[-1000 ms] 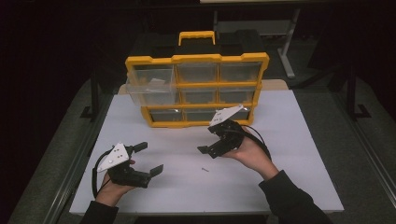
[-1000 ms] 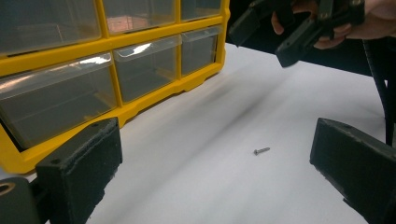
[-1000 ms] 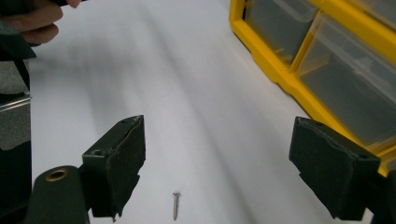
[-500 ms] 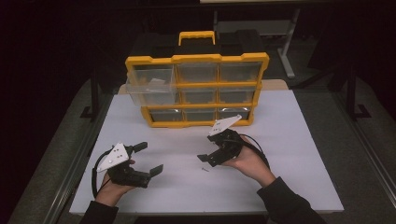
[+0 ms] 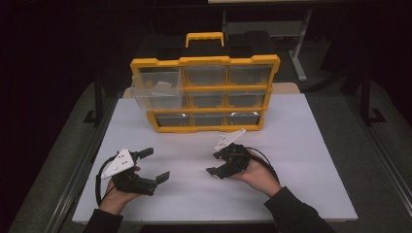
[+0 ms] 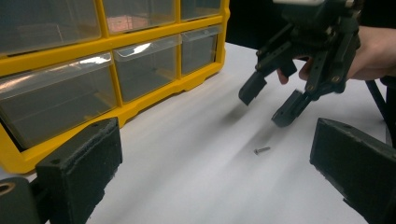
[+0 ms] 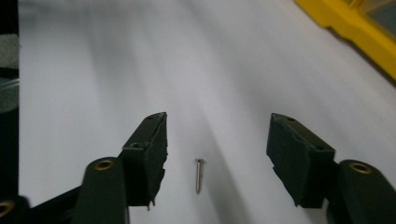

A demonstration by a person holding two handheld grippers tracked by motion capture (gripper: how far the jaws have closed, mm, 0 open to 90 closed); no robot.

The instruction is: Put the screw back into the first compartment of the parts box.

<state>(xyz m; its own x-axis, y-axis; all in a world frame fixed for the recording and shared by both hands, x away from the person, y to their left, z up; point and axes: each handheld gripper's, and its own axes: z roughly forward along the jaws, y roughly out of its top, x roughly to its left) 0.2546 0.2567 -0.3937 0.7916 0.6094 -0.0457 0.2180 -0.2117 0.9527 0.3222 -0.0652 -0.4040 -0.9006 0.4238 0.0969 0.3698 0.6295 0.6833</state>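
A small screw (image 7: 199, 176) lies flat on the white surface (image 5: 301, 145), in front of the yellow drawer cabinet (image 5: 204, 92). In the right gripper view its long axis runs from 12 to 6 o'clock, head at the 12 o'clock end, tip toward the camera. In the left gripper view the screw (image 6: 262, 150) lies nearly crosswise, head toward 3 o'clock.

The right claw (image 7: 217, 154) hangs over the screw with its jaws apart, one to either side; the screw sits in the gap, a little nearer the 9 o'clock jaw and touching neither. Those jaws have just been closing, yet nothing is gripped. In the left gripper view the right claw (image 6: 273, 100) tilts down, its tips at about 12 o'clock from the screw and slightly above the surface.

The left claw (image 5: 156, 165) rests at roughly 9 o'clock from the right one in the high view, well apart, jaws wide open and empty. The right claw (image 5: 214, 162) points toward it.
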